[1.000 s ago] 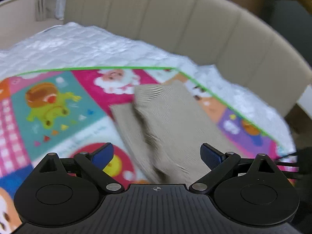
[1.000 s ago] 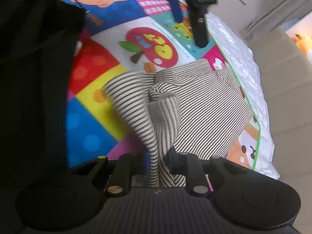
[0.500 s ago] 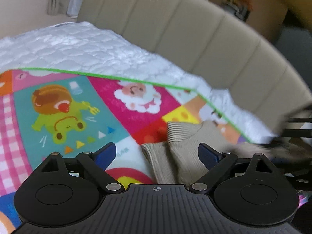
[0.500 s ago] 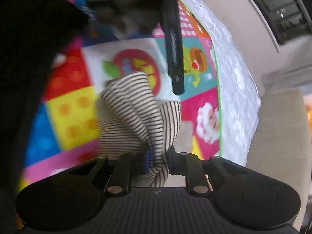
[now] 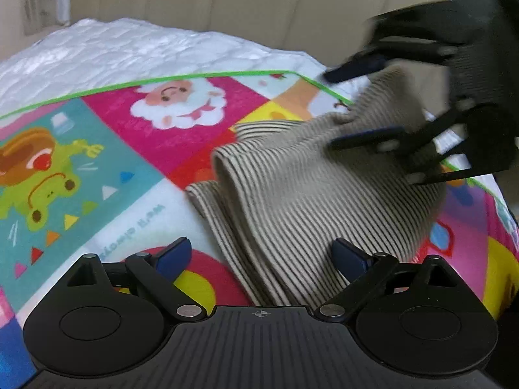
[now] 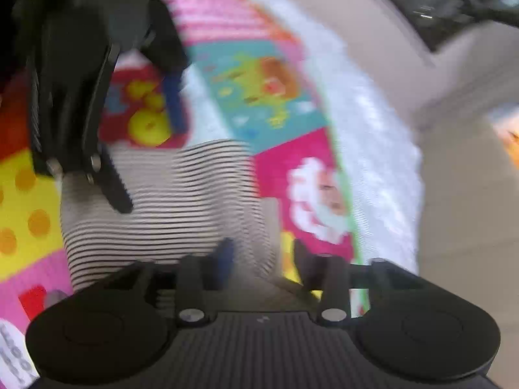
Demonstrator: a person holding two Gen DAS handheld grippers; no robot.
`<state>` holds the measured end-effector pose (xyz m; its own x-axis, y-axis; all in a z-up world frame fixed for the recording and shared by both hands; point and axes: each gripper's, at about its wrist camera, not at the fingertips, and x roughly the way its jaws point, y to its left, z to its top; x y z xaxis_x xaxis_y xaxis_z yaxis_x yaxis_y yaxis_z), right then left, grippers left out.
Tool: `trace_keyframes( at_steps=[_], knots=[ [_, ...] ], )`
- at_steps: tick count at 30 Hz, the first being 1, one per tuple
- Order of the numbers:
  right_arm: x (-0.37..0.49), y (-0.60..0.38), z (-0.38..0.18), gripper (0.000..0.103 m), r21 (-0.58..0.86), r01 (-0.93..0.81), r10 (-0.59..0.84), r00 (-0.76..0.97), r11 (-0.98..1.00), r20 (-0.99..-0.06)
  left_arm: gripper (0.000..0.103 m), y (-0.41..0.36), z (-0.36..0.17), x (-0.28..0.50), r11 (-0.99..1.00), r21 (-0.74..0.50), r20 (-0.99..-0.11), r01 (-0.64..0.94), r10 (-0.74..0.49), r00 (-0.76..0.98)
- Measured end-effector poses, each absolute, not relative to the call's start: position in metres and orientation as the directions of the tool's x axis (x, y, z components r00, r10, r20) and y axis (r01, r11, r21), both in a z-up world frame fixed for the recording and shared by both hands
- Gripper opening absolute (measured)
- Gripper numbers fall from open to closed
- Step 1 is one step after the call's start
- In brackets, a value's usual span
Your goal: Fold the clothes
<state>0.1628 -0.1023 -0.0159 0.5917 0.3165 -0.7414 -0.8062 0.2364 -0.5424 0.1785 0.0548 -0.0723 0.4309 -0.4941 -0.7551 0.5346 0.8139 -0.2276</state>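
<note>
Two tools work one striped garment (image 5: pixel 301 194), which lies bunched on the colourful play mat (image 5: pixel 107 149) near the mat's green-bordered far corner, on the bed. The right tool (image 6: pixel 259 259) is opening, its pads parting around a fold of the cloth, no longer pinching it. The left tool (image 5: pixel 259 256) has its pads wide apart, with the garment's near edge between them but ungripped. To do this well, I judge the right should release fully and lift clear before the left closes on the near edge, so the laid fold isn't dragged askew.
</note>
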Motion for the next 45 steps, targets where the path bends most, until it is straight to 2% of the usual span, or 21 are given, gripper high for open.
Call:
trace_keyframes(
  at_steps=[3,7,8,10,14,15,17,18,21,26,30,32,33,35,37,39,41,42,43,45],
  knots=[
    [0.164,-0.127,0.005,0.052,-0.498,-0.761,0.327,0.636,0.416,-0.699,0.095,0.056,-0.068,0.181,0.847,-0.178,-0.746,0.500,-0.448,0.493],
    [0.170,-0.151,0.003,0.053,-0.421,-0.690,0.294,0.668,0.589,-0.684,0.091,0.051,-0.067,0.194,0.880,-0.118,-0.743,0.460,-0.386,0.547],
    [0.170,-0.155,0.000,0.055,-0.409,-0.671,0.285,0.676,0.618,-0.680,0.091,0.050,-0.067,0.197,0.885,-0.109,-0.743,0.452,-0.375,0.555],
    [0.167,-0.168,0.004,0.068,-0.348,-0.632,0.289,0.685,0.693,-0.668,0.090,0.048,-0.068,0.200,0.887,-0.108,-0.745,0.449,-0.372,0.554],
    [0.174,-0.201,0.010,0.075,-0.040,-0.550,0.373,0.617,0.834,-0.693,0.088,0.052,-0.067,0.200,0.879,-0.146,-0.739,0.454,-0.402,0.540],
    [0.177,-0.205,0.006,0.074,0.017,-0.533,0.390,0.596,0.846,-0.702,0.088,0.053,-0.067,0.202,0.878,-0.165,-0.736,0.449,-0.413,0.537],
    [0.183,-0.209,-0.005,0.037,0.107,-0.508,0.421,0.556,0.854,-0.716,0.088,0.056,-0.065,0.202,0.879,-0.183,-0.732,0.440,-0.421,0.536],
    [0.185,-0.206,-0.008,0.030,0.112,-0.507,0.424,0.557,0.855,-0.714,0.088,0.057,-0.065,0.201,0.879,-0.185,-0.731,0.439,-0.421,0.537],
    [0.190,-0.190,-0.007,0.021,0.057,-0.533,0.428,0.607,0.844,-0.670,0.089,0.057,-0.065,0.200,0.880,-0.178,-0.733,0.440,-0.417,0.537],
    [0.224,-0.181,-0.030,0.021,0.012,-0.499,0.366,0.617,0.866,-0.696,0.090,0.058,-0.066,0.201,0.880,-0.180,-0.730,0.440,-0.419,0.540],
    [0.233,-0.175,-0.053,0.022,-0.029,-0.486,0.323,0.622,0.873,-0.714,0.090,0.065,-0.055,0.199,0.882,-0.178,-0.697,0.437,-0.426,0.577],
    [0.238,-0.174,-0.056,0.023,-0.012,-0.478,0.325,0.615,0.878,-0.718,0.090,0.072,-0.038,0.196,0.865,-0.201,-0.634,0.459,-0.472,0.613],
    [0.240,-0.173,-0.057,0.025,0.001,-0.472,0.327,0.609,0.881,-0.722,0.093,0.075,-0.029,0.194,0.852,-0.213,-0.600,0.478,-0.500,0.624],
    [0.246,-0.175,-0.058,0.027,0.030,-0.468,0.339,0.594,0.883,-0.730,0.095,0.068,-0.014,0.189,0.792,-0.221,-0.545,0.569,-0.584,0.601],
    [0.251,-0.177,-0.058,0.030,0.065,-0.459,0.354,0.578,0.886,-0.735,0.096,0.047,-0.011,0.192,0.726,-0.192,-0.553,0.661,-0.636,0.538],
    [0.254,-0.181,-0.055,0.031,0.101,-0.440,0.366,0.573,0.892,-0.734,0.094,0.019,-0.021,0.204,0.712,-0.125,-0.608,0.691,-0.605,0.514],
    [0.249,-0.188,-0.046,0.037,0.114,-0.426,0.370,0.588,0.898,-0.719,0.087,-0.005,-0.038,0.220,0.715,-0.071,-0.668,0.695,-0.551,0.499],
    [0.242,-0.193,-0.037,0.044,0.118,-0.420,0.375,0.605,0.900,-0.703,0.086,-0.011,-0.046,0.228,0.720,-0.049,-0.687,0.692,-0.527,0.500],
    [0.233,-0.199,-0.028,0.055,0.124,-0.408,0.374,0.620,0.904,-0.690,0.090,-0.017,-0.053,0.235,0.725,-0.027,-0.706,0.689,-0.502,0.500],
    [0.209,-0.213,-0.013,0.058,0.151,-0.377,0.373,0.635,0.914,-0.676,0.096,-0.018,-0.061,0.244,0.732,-0.015,-0.718,0.681,-0.482,0.502]
  ],
)
